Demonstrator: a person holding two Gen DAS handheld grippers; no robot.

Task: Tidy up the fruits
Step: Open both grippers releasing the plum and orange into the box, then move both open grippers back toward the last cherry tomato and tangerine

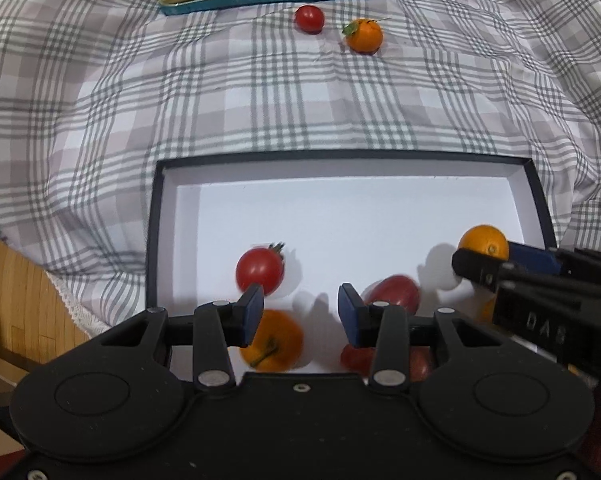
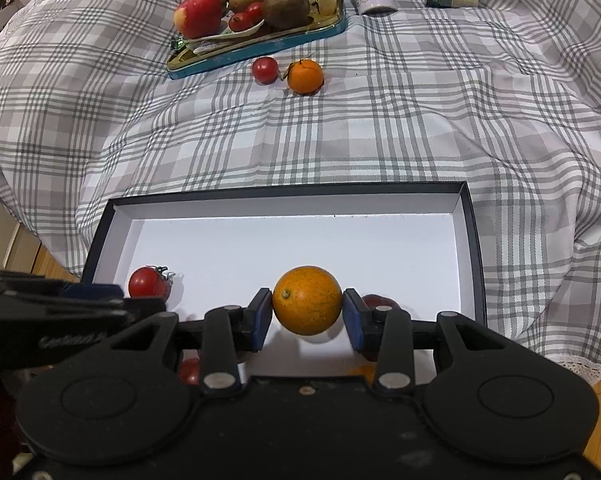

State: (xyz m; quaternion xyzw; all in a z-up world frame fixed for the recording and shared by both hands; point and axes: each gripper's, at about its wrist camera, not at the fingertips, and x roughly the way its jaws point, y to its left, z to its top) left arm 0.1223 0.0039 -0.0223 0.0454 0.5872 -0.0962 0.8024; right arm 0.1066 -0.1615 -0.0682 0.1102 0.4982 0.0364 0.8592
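Right hand-held gripper point(image 2: 307, 316): I am clamping an orange point(image 2: 307, 306), hanging over the box point(image 2: 466, 240).
Left hand-held gripper point(image 1: 300, 312): I am holding it released, nothing between its pads, above a tomato point(image 1: 259, 270).

Even indoor light falls from above, glaring off the white floor of the black-walled cardboard box point(image 1: 380, 208) and throwing soft grey shadows there. The round red tomato point(image 1: 259, 270) smears with motion blur. Fisheye bending curves the grey plaid bedsheet point(image 2: 420, 128) near the edges; corners darken.
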